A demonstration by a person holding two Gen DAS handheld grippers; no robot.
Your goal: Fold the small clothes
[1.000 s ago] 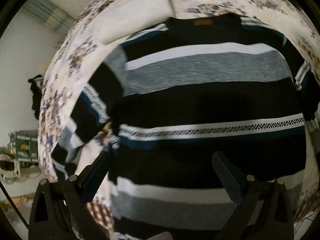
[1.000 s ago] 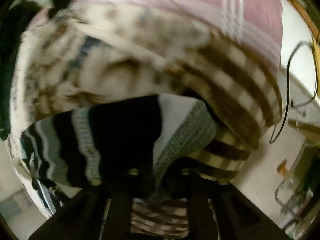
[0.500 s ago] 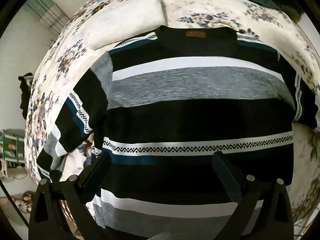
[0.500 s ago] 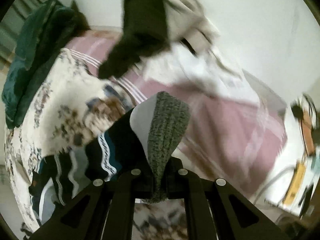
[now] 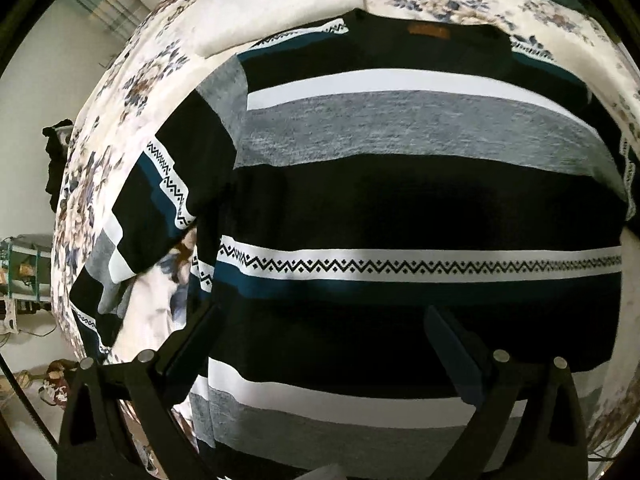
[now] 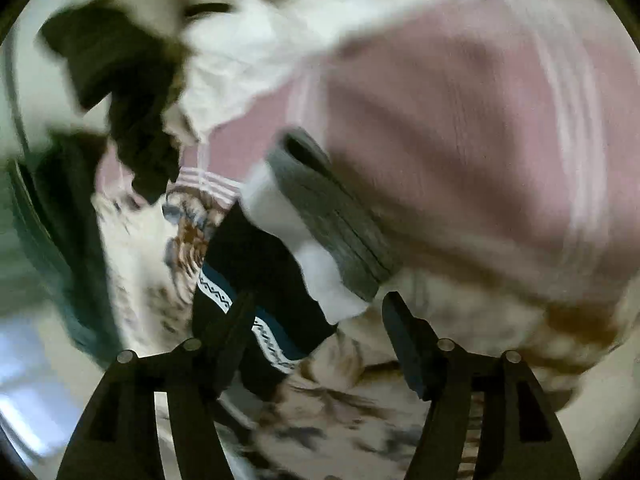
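Left gripper spread wide, hovering over the lower body of the striped sweater, nothing pinched between the fingers. Sweater laid flat, back side up, on a floral bedspread: black, grey and white bands, a teal stripe with a zigzag trim across the middle, small brown tab at the neck on the far side. Left sleeve angled outward and down toward the bed's edge, cuff end rumpled near the drop-off. Bare bedspread all around the top and left side, plus a plain white pillow beyond the collar.

Right gripper also gaping wide, holding nothing, just above the other sleeve with its grey cuff lying loose by a pink striped blanket. Pretty blurry over there. Dark and white clothes heaped further back.
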